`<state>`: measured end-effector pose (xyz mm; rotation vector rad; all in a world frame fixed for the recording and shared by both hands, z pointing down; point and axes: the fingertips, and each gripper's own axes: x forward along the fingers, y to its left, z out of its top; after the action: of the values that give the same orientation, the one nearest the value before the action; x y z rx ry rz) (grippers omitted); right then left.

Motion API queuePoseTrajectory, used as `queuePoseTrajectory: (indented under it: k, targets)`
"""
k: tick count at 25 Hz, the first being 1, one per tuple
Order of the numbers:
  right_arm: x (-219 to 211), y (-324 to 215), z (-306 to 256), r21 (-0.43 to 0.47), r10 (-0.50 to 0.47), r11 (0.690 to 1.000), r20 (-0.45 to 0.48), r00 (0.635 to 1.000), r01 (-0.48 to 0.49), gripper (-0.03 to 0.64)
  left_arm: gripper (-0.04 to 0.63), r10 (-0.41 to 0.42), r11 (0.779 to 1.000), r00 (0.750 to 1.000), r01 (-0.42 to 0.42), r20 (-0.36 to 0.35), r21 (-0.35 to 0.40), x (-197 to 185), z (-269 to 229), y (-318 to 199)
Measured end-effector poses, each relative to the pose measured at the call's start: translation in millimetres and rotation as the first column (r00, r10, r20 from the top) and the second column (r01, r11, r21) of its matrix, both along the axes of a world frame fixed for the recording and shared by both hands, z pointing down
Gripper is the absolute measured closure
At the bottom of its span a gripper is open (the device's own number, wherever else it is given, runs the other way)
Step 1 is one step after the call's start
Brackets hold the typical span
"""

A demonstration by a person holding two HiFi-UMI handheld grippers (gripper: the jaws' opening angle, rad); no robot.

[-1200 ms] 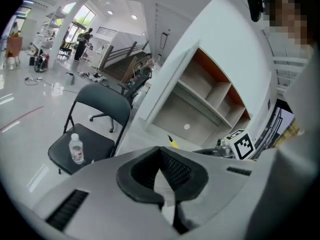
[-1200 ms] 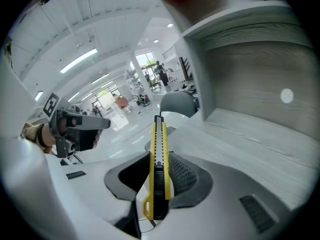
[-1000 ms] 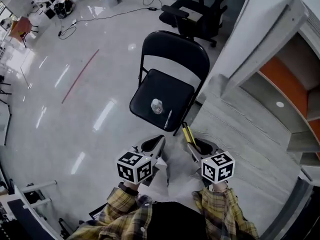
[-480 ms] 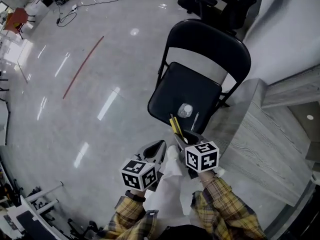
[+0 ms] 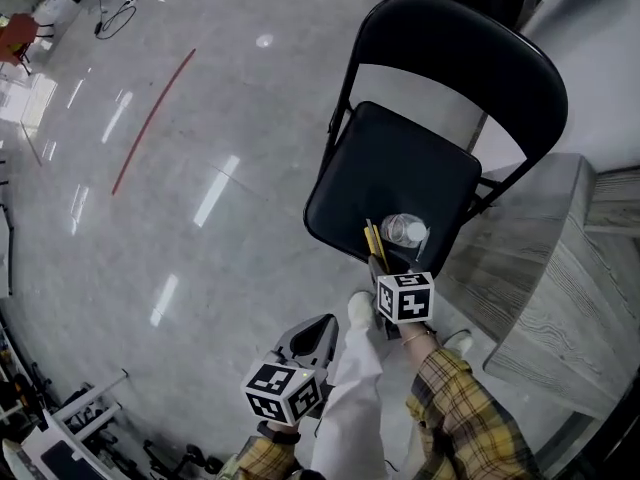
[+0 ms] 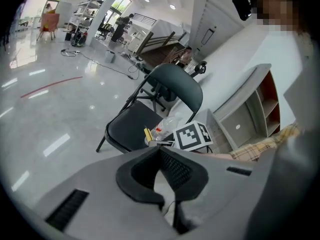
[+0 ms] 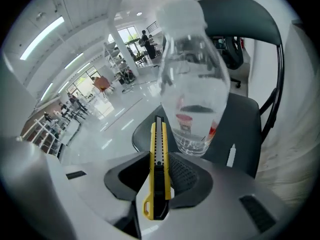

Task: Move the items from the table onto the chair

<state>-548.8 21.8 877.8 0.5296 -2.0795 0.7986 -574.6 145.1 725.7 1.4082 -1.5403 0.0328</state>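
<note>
Right-gripper [image 7: 159,158] jaws clamp cutter [image 7: 157,134], seemingly over chair [image 5: 400,168]

Black folding chair [image 5: 400,168] w/ clear plastic bottle [image 5: 405,230] upright nr seat front; yellow-black utility knife [image 7: 157,134] clamped lengthwise in right gripper [image 7: 159,159], tip beside bottle.

Left hand-held gripper [image 5: 326,322] closed; right [image 5: 377,265] grips cutter [image 7: 157,156].
</note>
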Motion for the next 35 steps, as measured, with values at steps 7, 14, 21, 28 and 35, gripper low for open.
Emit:
queuePoseTrajectory:
  k: [7,14,21,28,35]
  targets:
    - [1.3,-10.1,61.8,0.066,-0.058,0.996,-0.113,0.992,0.066,0.489,0.591,0.007,1.0,1.0,-0.007,0.0,-0.011,-10.5,18.1,-5.3]
    - [3.3,-6.7,73.6,0.051,-0.107,0.992,-0.14,0.984,0.115,0.489,0.591,0.023,1.0,1.0,-0.023,-0.005,-0.012,-9.9,17.6,-12.4]
    - [9.2,-6.1,42.5,0.022,-0.073,0.997,-0.087,0.994,0.075,0.488,0.591,0.039,0.999,0.999,-0.039,0.008,0.009,-6.7,-0.7,-30.6]
    - [16.6,8.3,-75.3,-0.077,0.049,0.996,0.087,0.995,-0.043,0.488,0.591,0.081,0.992,0.994,-0.087,0.068,0.086,10.8,-75.7,-64.6]
    - [43.4,8.5,-251.5,0.018,0.022,0.999,0.291,0.956,-0.028,0.489,0.591,0.077,0.973,0.986,-0.106,0.146,0.205,37.3,-193.9,-90.0]
